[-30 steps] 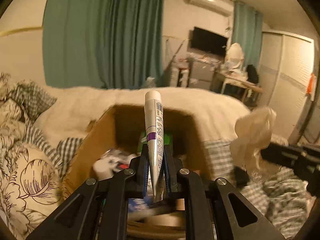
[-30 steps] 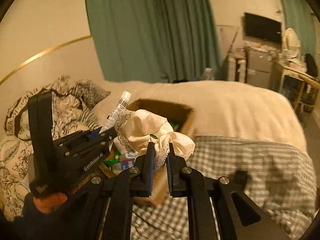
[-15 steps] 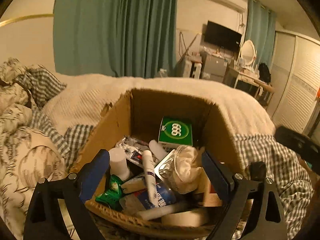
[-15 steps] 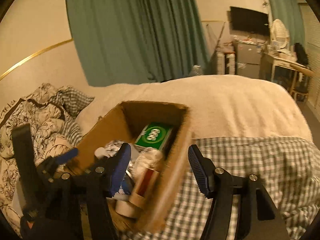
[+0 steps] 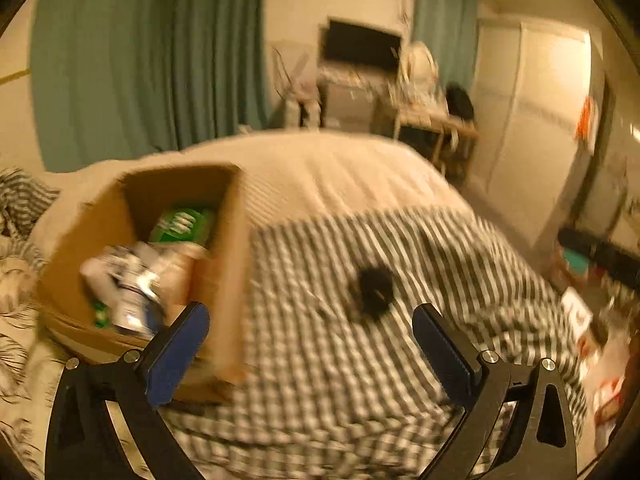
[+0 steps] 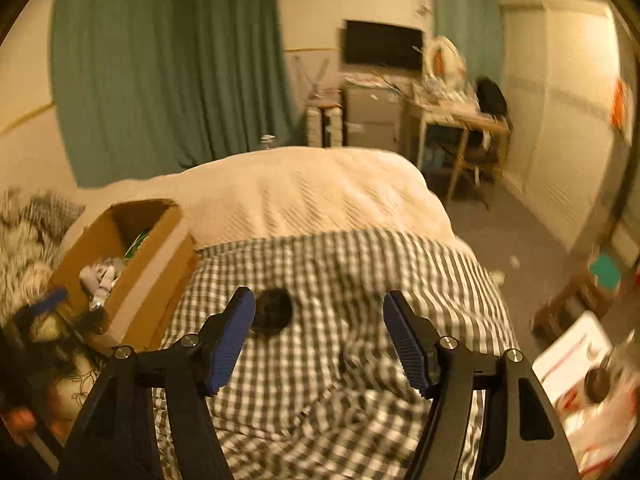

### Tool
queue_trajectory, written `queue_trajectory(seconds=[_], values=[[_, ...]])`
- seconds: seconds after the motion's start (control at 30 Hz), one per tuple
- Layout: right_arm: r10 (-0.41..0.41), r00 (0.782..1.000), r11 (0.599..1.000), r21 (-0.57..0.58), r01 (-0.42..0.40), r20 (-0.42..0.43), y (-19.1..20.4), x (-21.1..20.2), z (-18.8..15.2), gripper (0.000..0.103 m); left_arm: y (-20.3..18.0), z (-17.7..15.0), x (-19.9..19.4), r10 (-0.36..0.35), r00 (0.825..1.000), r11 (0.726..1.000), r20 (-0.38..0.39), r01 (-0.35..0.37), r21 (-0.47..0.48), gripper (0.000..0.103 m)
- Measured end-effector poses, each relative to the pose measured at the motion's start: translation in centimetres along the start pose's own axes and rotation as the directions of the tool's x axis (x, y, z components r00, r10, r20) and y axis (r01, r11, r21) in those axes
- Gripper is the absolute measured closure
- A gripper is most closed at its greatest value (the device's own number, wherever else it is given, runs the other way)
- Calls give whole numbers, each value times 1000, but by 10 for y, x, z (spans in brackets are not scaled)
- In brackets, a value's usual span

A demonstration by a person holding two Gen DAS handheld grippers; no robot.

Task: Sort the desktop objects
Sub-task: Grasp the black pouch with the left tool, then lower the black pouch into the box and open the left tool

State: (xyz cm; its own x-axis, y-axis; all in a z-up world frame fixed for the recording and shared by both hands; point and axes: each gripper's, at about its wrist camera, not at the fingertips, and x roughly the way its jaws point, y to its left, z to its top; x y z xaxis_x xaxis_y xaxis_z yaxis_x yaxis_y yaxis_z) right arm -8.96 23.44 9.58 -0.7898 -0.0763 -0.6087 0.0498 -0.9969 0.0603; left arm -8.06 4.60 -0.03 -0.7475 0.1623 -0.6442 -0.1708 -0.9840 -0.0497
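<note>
Gingham grey-and-white blanket [image 6: 320,264] covers the near bed | cardboard box [image 5: 224,248] full of small items sits at its left edge | left gripper [image 5: 310,344] jaws opening, nothing between | right gripper [image 6: 318,334] jaws opening, empty | small black object [image 6: 273,311] lies on the blanket beside the box.

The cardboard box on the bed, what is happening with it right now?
A person is sorting small things into the cardboard box with a hand-held gripper in each hand. At this moment the left hand-held gripper and the right hand-held gripper are both empty, their jaws opening with nothing between them. Both point at the checked blanket beside the box, where a small dark object lies. The box already holds a green packet and other items.
</note>
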Motion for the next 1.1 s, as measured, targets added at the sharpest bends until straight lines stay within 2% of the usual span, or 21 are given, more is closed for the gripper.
queue_trajectory(seconds=[0.13, 0.27, 0.33, 0.47, 0.5, 0.57, 0.6, 0.63, 0.67, 0.73, 0.87, 1.0, 1.1], values=[[-12, 1000, 1000, 23, 13, -21, -27, 21, -13, 37, -52, -5, 49, -9, 999, 999, -49, 11, 46, 0], [20, 998, 998, 60, -17, -51, -48, 61, -27, 37, -76, -4, 110, 11, 994, 999, -107, -7, 43, 0], [13, 997, 998, 55, -9, -74, -52, 81, -32, 37, -77, -2, 137, 36, 991, 999, -132, -33, 26, 0], [-16, 995, 1000, 0, 16, -103, -55, 122, -36, 37, -63, 1, 182, 37, 985, 997, -166, -47, -60, 0], [8, 994, 1000, 17, -6, -105, -60, 132, -34, 36, -60, 0, 192, 33, 982, 995, -184, -49, -84, 0], [51, 993, 997, 61, -45, -104, -66, 140, -33, 36, -54, -1, 216, -18, 970, 991, -241, -14, -130, 2], [65, 993, 995, 83, -57, -103, -70, 142, -32, 36, -52, -2, 224, -38, 966, 989, -257, 0, -145, 21], [70, 992, 993, 97, -61, -100, -73, 143, -32, 36, -50, -5, 233, -52, 958, 989, -281, 11, -147, 51], [72, 993, 992, 106, -62, -98, -74, 143, -33, 34, -50, -7, 238, -73, 950, 989, -304, 29, -147, 58], [68, 993, 992, 110, -57, -97, -75, 142, -36, 31, -49, -10, 233, -82, 957, 989, -279, 43, -143, 58], [27, 993, 995, 103, -15, -111, -70, 142, -45, 31, -51, -14, 203, -99, 961, 990, -257, 70, -119, 58], [-33, 989, 998, 49, 41, -147, -55, 130, -58, 31, -41, -18, 151, -118, 966, 988, -228, 91, -125, 58], [0, 989, 998, 66, 10, -146, -41, 101, -59, 31, -25, -20, 109, -121, 970, 986, -213, 93, -138, 58]])
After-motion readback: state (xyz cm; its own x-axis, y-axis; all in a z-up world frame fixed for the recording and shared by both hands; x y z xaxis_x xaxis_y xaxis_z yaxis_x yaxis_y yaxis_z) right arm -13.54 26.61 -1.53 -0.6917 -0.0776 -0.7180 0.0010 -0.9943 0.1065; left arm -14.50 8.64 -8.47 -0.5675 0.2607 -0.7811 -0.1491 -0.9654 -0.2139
